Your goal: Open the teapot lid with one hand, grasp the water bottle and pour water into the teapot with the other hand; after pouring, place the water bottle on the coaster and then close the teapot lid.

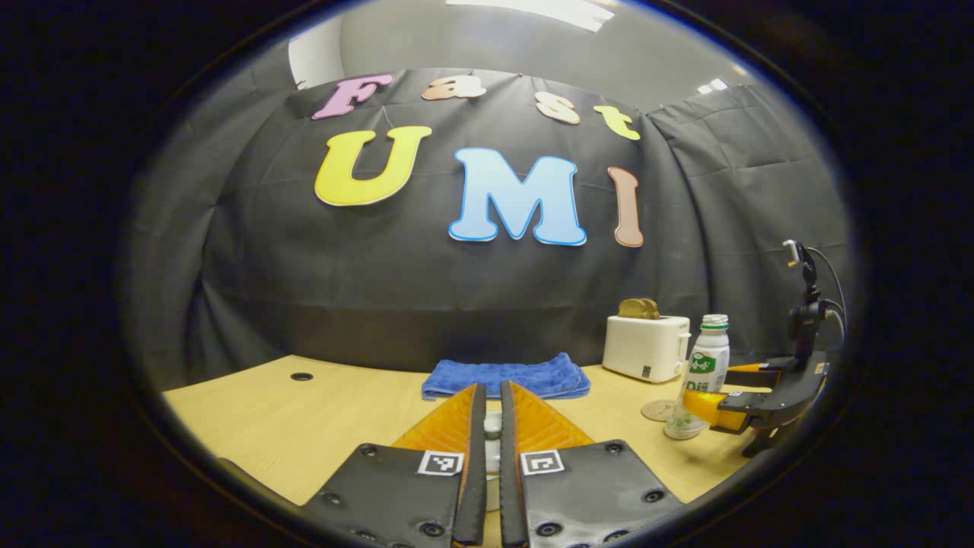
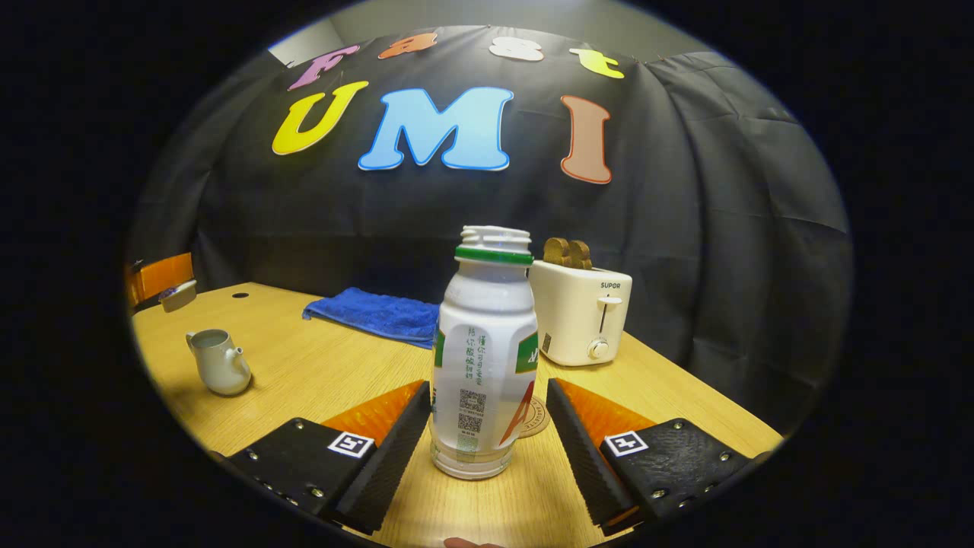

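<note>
Wooden bench (image 2: 319,373) against black cloth wall, water bottle (image 2: 482,358) upright as landmark.
Right hand-held gripper (image 2: 487,438) spread wide around bottle, fingers apart from it; coaster (image 2: 537,417) just behind bottle; lidless teapot (image 2: 218,360) far left of bottle; left hand-held gripper (image 1: 492,434) clenched on pale lid (image 1: 492,423).

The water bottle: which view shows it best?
The right gripper view: the water bottle stands upright, close and whole, between the open fingers. In the left gripper view it is small, far right, with a finger of the right gripper across its base.
</note>
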Motion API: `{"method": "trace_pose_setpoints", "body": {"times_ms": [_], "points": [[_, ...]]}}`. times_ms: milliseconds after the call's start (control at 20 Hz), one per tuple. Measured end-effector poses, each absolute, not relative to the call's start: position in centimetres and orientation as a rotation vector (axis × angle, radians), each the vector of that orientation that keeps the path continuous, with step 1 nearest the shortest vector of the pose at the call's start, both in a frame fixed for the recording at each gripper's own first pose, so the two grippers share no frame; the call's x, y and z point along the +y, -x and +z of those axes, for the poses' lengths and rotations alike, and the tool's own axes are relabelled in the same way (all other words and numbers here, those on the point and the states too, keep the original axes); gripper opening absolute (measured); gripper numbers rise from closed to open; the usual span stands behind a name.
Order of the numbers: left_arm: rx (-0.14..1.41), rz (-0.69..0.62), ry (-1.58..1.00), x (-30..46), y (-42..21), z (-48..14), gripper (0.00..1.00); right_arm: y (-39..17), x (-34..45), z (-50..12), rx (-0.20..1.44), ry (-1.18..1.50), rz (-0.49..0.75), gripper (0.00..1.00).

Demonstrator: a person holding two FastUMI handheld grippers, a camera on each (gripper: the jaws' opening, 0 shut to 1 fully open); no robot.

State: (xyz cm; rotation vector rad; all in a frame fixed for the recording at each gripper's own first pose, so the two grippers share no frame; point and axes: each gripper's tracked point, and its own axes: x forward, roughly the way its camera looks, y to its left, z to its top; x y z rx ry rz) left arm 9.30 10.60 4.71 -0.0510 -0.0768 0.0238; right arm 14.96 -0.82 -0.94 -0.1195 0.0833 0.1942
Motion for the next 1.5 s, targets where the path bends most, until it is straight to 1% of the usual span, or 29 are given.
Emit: {"method": "trace_pose_setpoints", "body": {"times_ms": [50, 100, 150, 200, 250, 300, 500, 550, 600, 650, 900, 950, 1000, 1050, 1100, 1200, 1250, 1300, 1350, 1400, 1450, 1500], "points": [[-0.075, 0.022, 0.053, 10.5, -9.4, 4.7, 0.18, -15.0, -0.7, -0.9, 0.084, 0.114, 0.200, 0.94], [-0.076, 0.021, 0.056, 10.5, -9.3, 4.7, 0.18, -15.0, -0.5, -1.0, 0.089, 0.115, 0.207, 0.94], [-0.078, 0.023, 0.058, 10.6, -9.3, 4.7, 0.18, -14.9, -0.5, -1.0, 0.089, 0.116, 0.209, 0.87], [-0.079, 0.024, 0.061, 10.6, -9.4, 4.6, 0.13, -14.8, -0.5, -0.9, 0.088, 0.113, 0.211, 0.80], [-0.081, 0.024, 0.064, 10.8, -9.4, 4.7, 0.13, -15.0, -0.5, -1.0, 0.087, 0.108, 0.213, 0.80], [-0.082, 0.024, 0.066, 10.9, -9.3, 4.8, 0.18, -14.8, -0.6, -0.9, 0.088, 0.104, 0.212, 0.76], [-0.089, 0.027, 0.072, 11.0, -9.1, 5.0, 0.18, -14.5, -0.3, -0.8, 0.082, 0.121, 0.221, 0.76], [-0.092, 0.026, 0.073, 11.1, -9.0, 5.2, 0.18, -14.3, -0.1, -0.6, 0.079, 0.127, 0.227, 0.72], [-0.095, 0.021, 0.078, 10.9, -8.9, 5.2, 0.14, -14.2, 0.0, -0.4, 0.072, 0.132, 0.230, 0.72], [-0.097, 0.012, 0.086, 10.7, -8.8, 5.4, 0.18, -14.0, 0.1, -0.2, 0.067, 0.139, 0.233, 0.72], [-0.145, -0.040, 0.129, 10.1, -6.6, 8.5, 0.18, -13.0, 1.2, 1.3, 0.037, 0.210, 0.255, 0.72], [-0.155, -0.037, 0.121, 10.5, -5.7, 9.1, 0.13, -12.6, 1.7, 1.5, 0.031, 0.233, 0.266, 0.72], [-0.157, -0.037, 0.115, 10.7, -4.9, 9.3, 0.13, -12.2, 2.2, 1.9, 0.021, 0.257, 0.280, 0.72], [-0.155, -0.040, 0.115, 11.0, -4.0, 9.5, 0.17, -11.8, 2.7, 2.2, 0.008, 0.288, 0.289, 0.72], [-0.150, -0.044, 0.116, 11.2, -3.2, 9.4, 0.13, -11.5, 3.2, 2.5, -0.005, 0.326, 0.295, 0.72], [-0.136, -0.047, 0.126, 12.1, -1.4, 9.1, 0.13, -10.9, 4.5, 2.8, -0.031, 0.400, 0.309, 0.72], [-0.128, -0.046, 0.126, 12.6, -0.5, 8.8, 0.17, -10.6, 5.1, 2.9, -0.043, 0.437, 0.314, 0.72], [-0.118, -0.042, 0.125, 13.1, 0.4, 8.4, 0.13, -10.3, 5.6, 3.0, -0.053, 0.474, 0.316, 0.72], [-0.109, -0.041, 0.124, 13.4, 1.3, 7.9, 0.13, -10.2, 6.2, 3.0, -0.063, 0.509, 0.320, 0.72], [-0.106, -0.022, 0.123, 14.0, 2.4, 7.1, 0.17, -10.0, 6.8, 2.9, -0.065, 0.545, 0.321, 0.72], [-0.106, -0.008, 0.112, 14.5, 3.3, 6.6, 0.13, -10.0, 7.3, 2.6, -0.064, 0.578, 0.322, 0.72], [-0.102, 0.003, 0.092, 14.7, 4.2, 6.0, 0.13, -9.9, 7.8, 2.4, -0.064, 0.605, 0.324, 0.72]]}}
